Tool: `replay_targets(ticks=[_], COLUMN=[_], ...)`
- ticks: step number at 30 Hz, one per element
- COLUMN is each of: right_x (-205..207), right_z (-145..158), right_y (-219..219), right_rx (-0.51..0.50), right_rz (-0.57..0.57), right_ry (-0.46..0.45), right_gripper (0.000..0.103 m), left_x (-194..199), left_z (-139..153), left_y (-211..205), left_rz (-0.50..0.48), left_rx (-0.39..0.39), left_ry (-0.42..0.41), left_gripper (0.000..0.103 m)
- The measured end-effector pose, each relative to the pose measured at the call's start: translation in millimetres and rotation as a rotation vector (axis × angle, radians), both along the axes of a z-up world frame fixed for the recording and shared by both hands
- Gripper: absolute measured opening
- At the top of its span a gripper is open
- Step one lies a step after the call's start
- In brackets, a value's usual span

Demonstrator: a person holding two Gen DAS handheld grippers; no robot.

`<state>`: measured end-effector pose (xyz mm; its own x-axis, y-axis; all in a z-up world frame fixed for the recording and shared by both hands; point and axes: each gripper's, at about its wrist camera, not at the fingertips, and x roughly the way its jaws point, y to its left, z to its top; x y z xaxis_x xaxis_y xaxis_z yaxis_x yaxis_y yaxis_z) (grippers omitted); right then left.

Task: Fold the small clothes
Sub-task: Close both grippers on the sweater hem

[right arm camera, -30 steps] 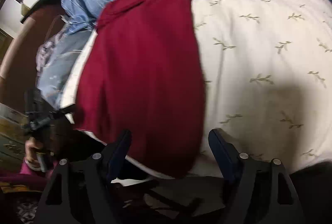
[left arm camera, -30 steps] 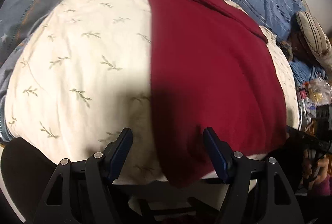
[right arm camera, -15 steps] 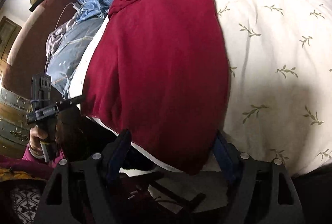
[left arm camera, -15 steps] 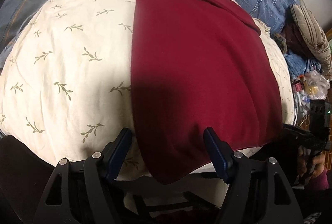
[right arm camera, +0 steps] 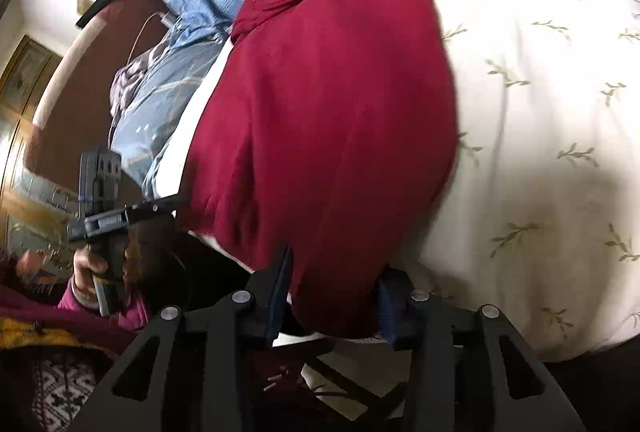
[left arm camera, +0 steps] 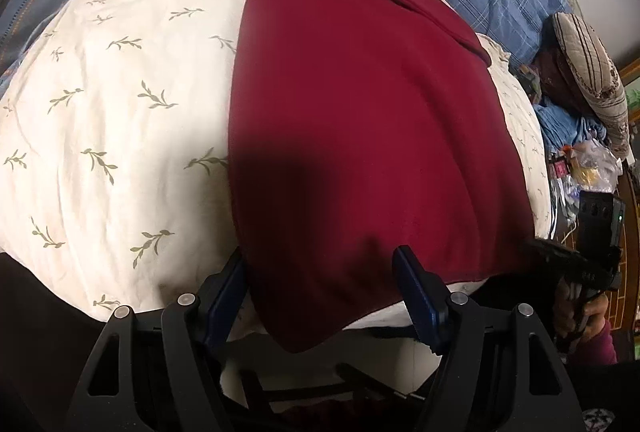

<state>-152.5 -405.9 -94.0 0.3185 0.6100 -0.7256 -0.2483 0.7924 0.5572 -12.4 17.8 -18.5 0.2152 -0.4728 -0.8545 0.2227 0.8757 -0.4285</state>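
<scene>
Both claws straddle the red garment [left arm camera: 360, 120] hem: left claw [left arm camera: 324, 288] wide, right claw [right arm camera: 334, 292] seemingly narrower.

The near corner of the red garment [right arm camera: 328, 136] covers the inner faces of the right gripper [right arm camera: 334, 296], so whether its pads touch cloth cannot be told. In the left wrist view the garment's [left arm camera: 360, 120] edge hides the tip of the left gripper's [left arm camera: 320, 284] left finger. The cream duvet [right arm camera: 540, 112] is motion-blurred, and clutter [left arm camera: 588, 164] beside the bed is too small to identify
</scene>
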Motion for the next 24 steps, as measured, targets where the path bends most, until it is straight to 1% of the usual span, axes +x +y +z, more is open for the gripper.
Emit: replay_targets(ticks=[1,3,4,5,6,7,8,9,10,11,14,15,20,22,24], right_x=[1,0,0,-1,-2,-3,-3,-3,-4,-4,-8,-9,-8,-3,4], right_z=[-3,-4,-3,-1,2,5,8,10,12,15,29,33,58,66,70], right_y=[1,3,6,6,8,7,5,4,3,3,3,1,-2,-6,-12], right_rx=[0.001,0.005,-0.017,-0.033,-0.045,-0.04,-0.025,-0.016,-0.004,0.001,0.024,0.036,0.063,0.075,0.084], right_rz=[0.003,-0.001,0.003,0.008,0.016,0.018,0.01,0.004,0.001,-0.001,-0.009,-0.01,-0.041,-0.078,-0.115], right_ry=[0.01,0.003,-0.004,-0.013,-0.028,-0.043,-0.057,-0.063,-0.072,-0.084,-0.14,-0.159,-0.268,-0.307,-0.332], right_gripper=[0.068,0.069,0.067,0.056,0.036,0.028,0.022,0.021,0.019,0.016,0.015,0.015,0.014,0.014,0.014], left_x=[2,1,0,-1,-1,-2,-3,-4,-4,-5,-5,-6,-4,-3,-1], left_z=[-2,-3,-3,-4,-3,-3,-2,0,2,3,11,14,38,47,54], left_y=[0,-2,-5,-7,-7,-8,-8,-9,-8,-7,2,2,2,8,14], left_rz=[0.005,0.004,-0.003,-0.01,-0.014,-0.018,-0.015,-0.012,-0.021,-0.023,-0.008,-0.008,-0.001,0.012,0.032], left_rx=[-0.005,-0.012,-0.001,0.013,0.019,0.021,0.021,0.022,0.031,0.041,-0.052,-0.063,-0.084,-0.097,-0.091], left_ry=[0.001,-0.003,-0.008,-0.015,-0.02,-0.026,-0.036,-0.046,-0.056,-0.054,-0.064,-0.076,-0.181,-0.218,-0.261], left_gripper=[0.074,0.079,0.079,0.077,0.077,0.075,0.07,0.044,0.005,0.007,0.006,0.006,0.006,0.006,0.006])
